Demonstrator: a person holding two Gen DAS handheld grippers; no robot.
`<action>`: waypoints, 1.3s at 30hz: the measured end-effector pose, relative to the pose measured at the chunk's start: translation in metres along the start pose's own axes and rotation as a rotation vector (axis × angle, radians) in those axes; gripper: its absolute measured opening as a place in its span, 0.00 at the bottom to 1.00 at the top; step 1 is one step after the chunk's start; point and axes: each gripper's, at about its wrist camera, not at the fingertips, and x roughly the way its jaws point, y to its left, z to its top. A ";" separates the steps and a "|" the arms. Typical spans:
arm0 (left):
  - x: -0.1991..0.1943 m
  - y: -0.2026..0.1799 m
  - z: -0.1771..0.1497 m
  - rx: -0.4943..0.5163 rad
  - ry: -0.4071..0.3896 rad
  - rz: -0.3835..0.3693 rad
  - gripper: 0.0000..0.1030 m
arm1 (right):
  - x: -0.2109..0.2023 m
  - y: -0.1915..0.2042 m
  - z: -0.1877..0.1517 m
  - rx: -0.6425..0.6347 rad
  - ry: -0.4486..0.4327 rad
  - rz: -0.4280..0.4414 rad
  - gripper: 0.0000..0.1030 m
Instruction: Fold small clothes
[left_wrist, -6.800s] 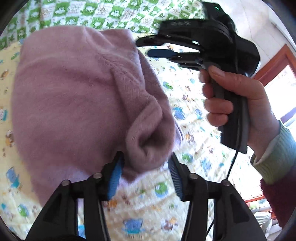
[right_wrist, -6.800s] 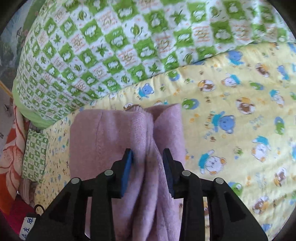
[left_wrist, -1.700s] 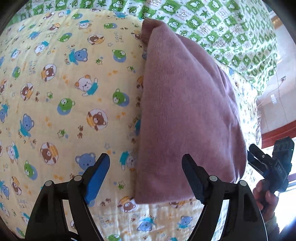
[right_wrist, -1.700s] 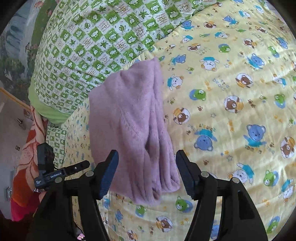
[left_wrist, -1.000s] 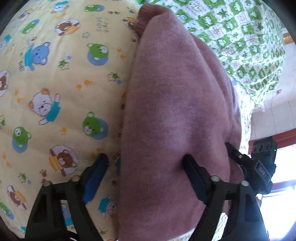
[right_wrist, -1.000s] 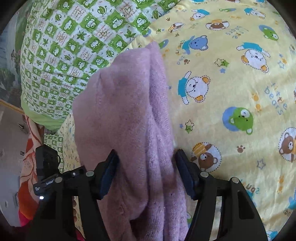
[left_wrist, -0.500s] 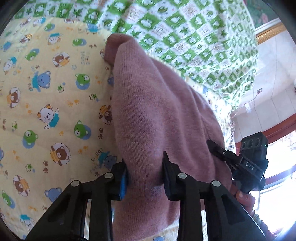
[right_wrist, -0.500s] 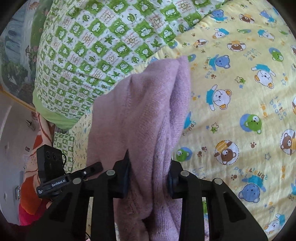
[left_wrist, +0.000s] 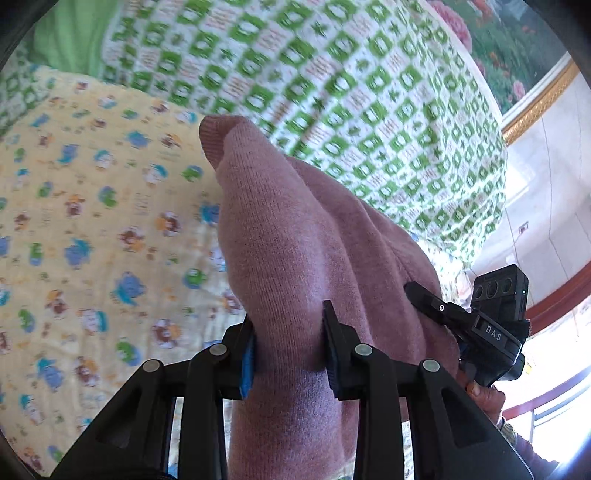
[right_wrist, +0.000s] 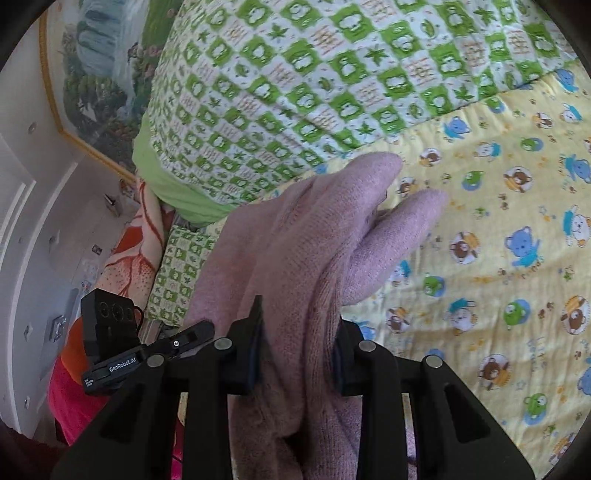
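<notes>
Both grippers clamp the mauve knit garment (left_wrist: 295, 266): left gripper (left_wrist: 288, 354) at lower centre, right gripper (right_wrist: 297, 354) likewise. The garment hangs lifted over the yellow bear-print sheet (right_wrist: 498, 258), green checked quilt (left_wrist: 332, 74) above

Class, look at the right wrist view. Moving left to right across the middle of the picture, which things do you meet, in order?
White wall → orange-patterned cloth → pink garment, clamped in the right hand-held gripper → yellow bear-print sheet.
</notes>
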 end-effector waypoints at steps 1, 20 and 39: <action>-0.009 0.008 0.000 -0.010 -0.009 0.011 0.29 | 0.007 0.008 -0.001 -0.010 0.010 0.011 0.30; -0.047 0.132 -0.051 -0.114 0.028 0.115 0.29 | 0.117 0.056 -0.066 -0.050 0.194 0.031 0.30; -0.025 0.176 -0.078 -0.193 0.090 0.176 0.58 | 0.142 -0.004 -0.092 0.006 0.269 -0.112 0.55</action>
